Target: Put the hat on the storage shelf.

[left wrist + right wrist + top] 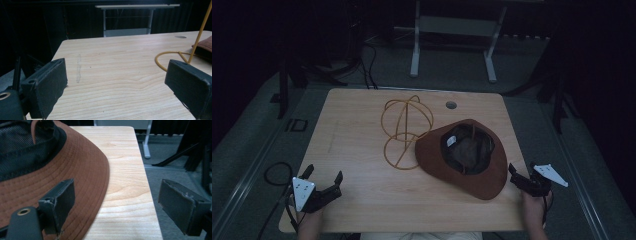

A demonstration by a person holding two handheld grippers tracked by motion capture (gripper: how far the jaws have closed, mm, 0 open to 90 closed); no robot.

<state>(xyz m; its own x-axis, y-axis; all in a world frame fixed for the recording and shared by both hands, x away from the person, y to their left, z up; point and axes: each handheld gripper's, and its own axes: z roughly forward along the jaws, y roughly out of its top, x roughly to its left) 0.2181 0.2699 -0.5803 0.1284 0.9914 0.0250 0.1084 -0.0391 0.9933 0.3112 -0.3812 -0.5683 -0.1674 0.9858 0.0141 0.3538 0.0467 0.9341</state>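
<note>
Hat first: it is brown, with a wide brim, and it lies upside down on the right half of the wooden table. Its dark inside faces up. Just beside it, on its left, stands a yellow wire stand made of thin hoops, and the brim touches or overlaps the stand's bottom ring.

At the near left corner of the table sits the left gripper, held in a hand. Its jaws are spread wide with bare wood between them, well apart from the hat.

At the near right edge is the right gripper. Its jaws are spread wide too, holding nothing. One jaw hangs over the brim and the other is out past the table edge.
</note>
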